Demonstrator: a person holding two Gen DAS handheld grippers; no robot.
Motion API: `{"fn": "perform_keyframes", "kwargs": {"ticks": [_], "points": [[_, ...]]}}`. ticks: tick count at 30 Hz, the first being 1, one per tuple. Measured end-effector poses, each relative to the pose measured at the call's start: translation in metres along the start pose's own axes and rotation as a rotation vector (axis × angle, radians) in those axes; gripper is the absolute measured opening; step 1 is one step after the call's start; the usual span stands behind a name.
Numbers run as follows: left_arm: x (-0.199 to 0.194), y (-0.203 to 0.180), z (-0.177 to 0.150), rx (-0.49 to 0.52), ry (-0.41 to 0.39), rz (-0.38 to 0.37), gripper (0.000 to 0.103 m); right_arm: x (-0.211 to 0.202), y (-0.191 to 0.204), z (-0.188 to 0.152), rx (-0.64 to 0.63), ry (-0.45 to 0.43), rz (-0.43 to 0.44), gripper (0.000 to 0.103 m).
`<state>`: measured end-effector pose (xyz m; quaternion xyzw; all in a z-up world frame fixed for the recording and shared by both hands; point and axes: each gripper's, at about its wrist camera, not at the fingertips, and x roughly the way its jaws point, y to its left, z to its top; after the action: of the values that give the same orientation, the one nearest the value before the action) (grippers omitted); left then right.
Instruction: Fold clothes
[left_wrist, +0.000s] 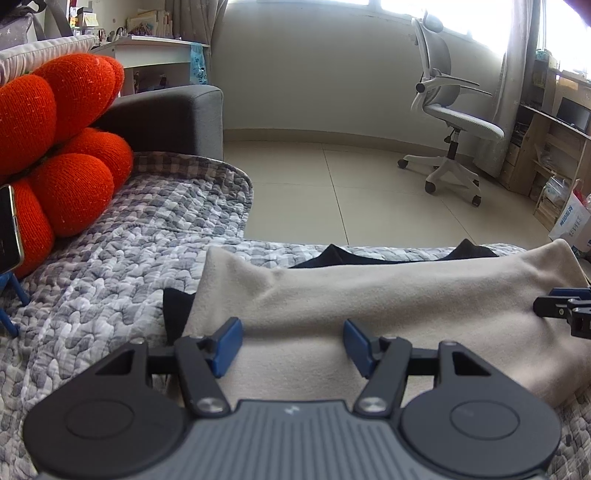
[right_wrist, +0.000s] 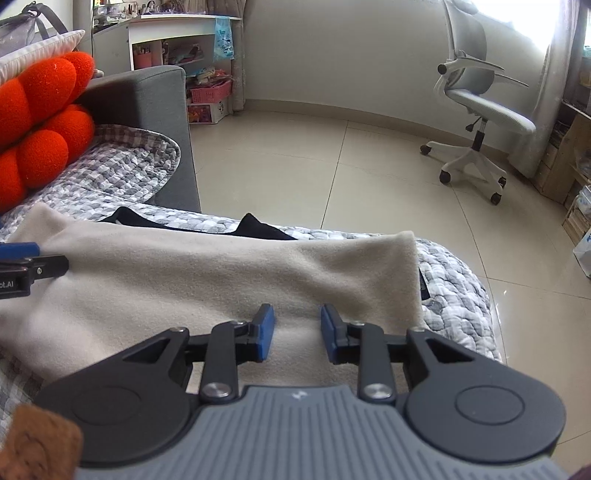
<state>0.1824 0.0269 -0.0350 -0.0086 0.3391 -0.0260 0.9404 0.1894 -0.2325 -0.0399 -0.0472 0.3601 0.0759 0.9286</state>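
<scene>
**Surroundings, non-task items only**

Grey-white quilted cover (left_wrist: 122, 266) spreads over the seat, running from 9 o'clock down to 6. Orange knitted cushion (left_wrist: 62, 147) sits on it at 9–10 o'clock, leaning against the dark grey sofa arm (left_wrist: 177, 118). Phone (left_wrist: 9, 229) upright at the far 9 o'clock edge, touching the cushion. White office chair (left_wrist: 454, 122) on the beige tiled floor (left_wrist: 332, 184) at 2 o'clock. White desk (right_wrist: 173, 37) at 11 o'clock; pink basket (right_wrist: 208, 92) beneath it.
</scene>
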Motion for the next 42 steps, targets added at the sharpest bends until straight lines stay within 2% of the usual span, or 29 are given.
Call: {"fn": "perform_keyframes", "kwargs": {"ticks": [4,9,14,22,33,37,42], "points": [[0.000,0.004,0.001,-0.014,-0.001,-0.008,0.063,0.001,-0.005,0.000,0.020,0.007,-0.006,0.034],[-0.004,0.010,0.003,-0.024,-0.024,-0.012,0.057,0.000,-0.018,0.000,0.062,0.010,-0.015,0.034],[-0.002,0.014,0.003,-0.043,-0.018,-0.026,0.058,-0.001,-0.022,0.000,0.073,0.013,-0.024,0.034],[0.000,0.005,0.001,0.009,-0.008,-0.005,0.061,-0.002,-0.017,-0.001,0.034,0.008,-0.049,0.036],[0.001,0.006,0.001,0.009,-0.004,-0.009,0.062,-0.002,-0.020,0.000,0.047,0.012,-0.043,0.036],[-0.001,0.007,0.002,-0.005,-0.008,-0.013,0.062,-0.002,-0.028,0.001,0.105,0.017,-0.019,0.036],[0.000,0.005,0.002,0.003,-0.005,-0.008,0.062,-0.003,-0.023,0.001,0.071,0.014,-0.037,0.036]]}}
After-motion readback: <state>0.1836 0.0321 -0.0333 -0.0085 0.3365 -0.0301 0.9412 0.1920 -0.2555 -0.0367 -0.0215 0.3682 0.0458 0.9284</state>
